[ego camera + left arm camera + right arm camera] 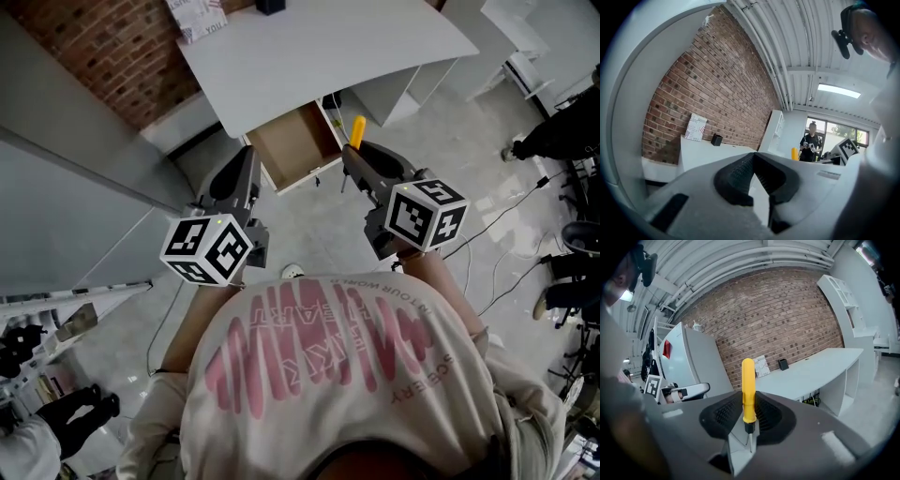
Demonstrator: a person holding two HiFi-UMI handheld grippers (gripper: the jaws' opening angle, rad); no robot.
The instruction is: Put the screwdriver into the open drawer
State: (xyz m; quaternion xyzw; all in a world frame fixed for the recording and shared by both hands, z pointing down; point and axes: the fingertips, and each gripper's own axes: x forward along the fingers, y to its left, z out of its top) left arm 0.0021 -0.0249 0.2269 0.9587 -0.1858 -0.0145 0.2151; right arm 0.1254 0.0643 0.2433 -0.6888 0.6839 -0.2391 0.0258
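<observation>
Now | right claw point(748, 401) clamped on upright screwdriver point(748, 380), tilted slightly down | left claw point(753, 157) level, closed, empty

White desk point(328, 47) along brick wall point(112, 47): printed carton point(195, 17) and small black box point(270, 6) at back edge. Drawer point(298, 145) beneath stands open.

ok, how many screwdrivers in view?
1. A yellow-handled screwdriver, upright in the right gripper's jaws. None shows in the open drawer, though its back is hidden under the desk.
</observation>
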